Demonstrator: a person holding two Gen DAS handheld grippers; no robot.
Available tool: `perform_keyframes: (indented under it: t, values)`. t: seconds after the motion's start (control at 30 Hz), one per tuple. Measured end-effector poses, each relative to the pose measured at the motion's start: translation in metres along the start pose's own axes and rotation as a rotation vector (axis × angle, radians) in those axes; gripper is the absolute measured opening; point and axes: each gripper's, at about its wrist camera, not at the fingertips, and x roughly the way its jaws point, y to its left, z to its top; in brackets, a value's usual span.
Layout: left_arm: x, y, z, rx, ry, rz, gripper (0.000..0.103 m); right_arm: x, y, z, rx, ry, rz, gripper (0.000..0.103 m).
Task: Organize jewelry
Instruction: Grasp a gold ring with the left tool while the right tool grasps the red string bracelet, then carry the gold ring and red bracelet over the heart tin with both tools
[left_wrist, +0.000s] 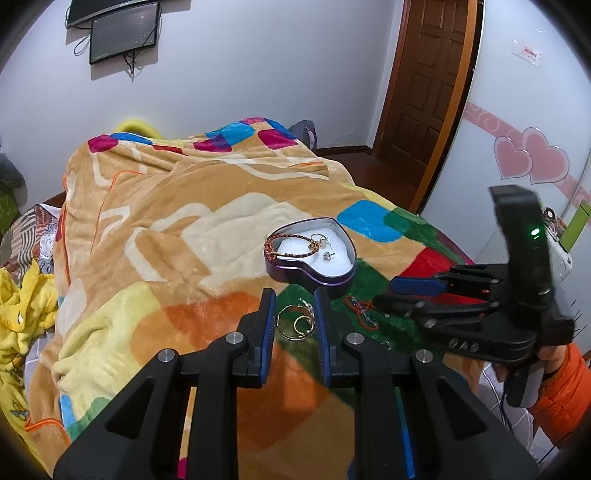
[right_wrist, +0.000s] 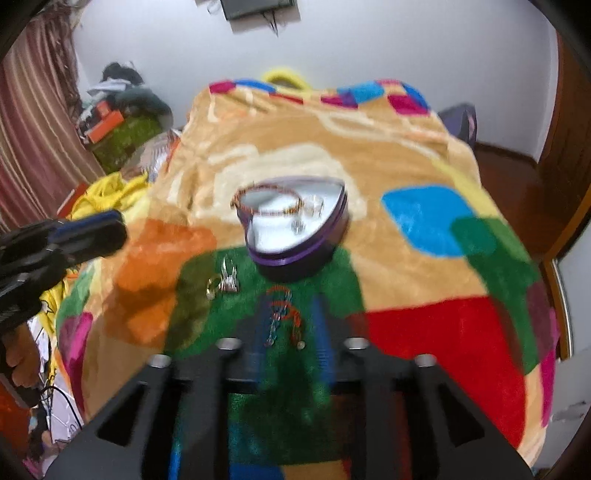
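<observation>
on the colourful plush blanket (left_wrist: 177, 221), your left gripper (left_wrist: 293, 314) gapes wide around gold rings (left_wrist: 295, 323); your right gripper (right_wrist: 286, 321) gapes over a red cord bracelet (right_wrist: 282, 304), near the purple heart-shaped tin (left_wrist: 314, 275).

Left gripper (left_wrist: 293, 317) is held low with its jaws spread apart, nothing between them gripped. Right gripper (right_wrist: 286, 325) sits wide open too, angled down, blurry.

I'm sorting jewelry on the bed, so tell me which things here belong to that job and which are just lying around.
Job: heart tin, braided bracelet and rings inside it, gold bangle, red cord bracelet, left gripper, right gripper.

Lying about: blanket, yellow cloth, wall screens, door.
</observation>
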Motion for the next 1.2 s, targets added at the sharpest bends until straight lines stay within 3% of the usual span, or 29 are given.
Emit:
perform_keyframes:
  t: [0.27, 0.43, 0.63, 1.2]
  values:
    - [0.0, 0.011, -0.007, -0.022, 0.013, 0.006, 0.02, 0.031, 0.006, -0.007, -0.023, 0.074, -0.022, 0.032]
    - [0.006, 0.015, -0.011, -0.038, 0.033, 0.003, 0.02, 0.028, 0.008, -0.01, -0.048, 0.054, -0.026, 0.032]
    - [0.007, 0.013, -0.011, -0.04, 0.033, 0.0, 0.02, 0.026, 0.007, -0.011, -0.047, 0.042, -0.023, 0.01]
    - [-0.003, -0.001, 0.016, -0.023, -0.027, -0.011, 0.02, -0.012, 0.014, 0.007, -0.06, -0.087, -0.034, 0.008]
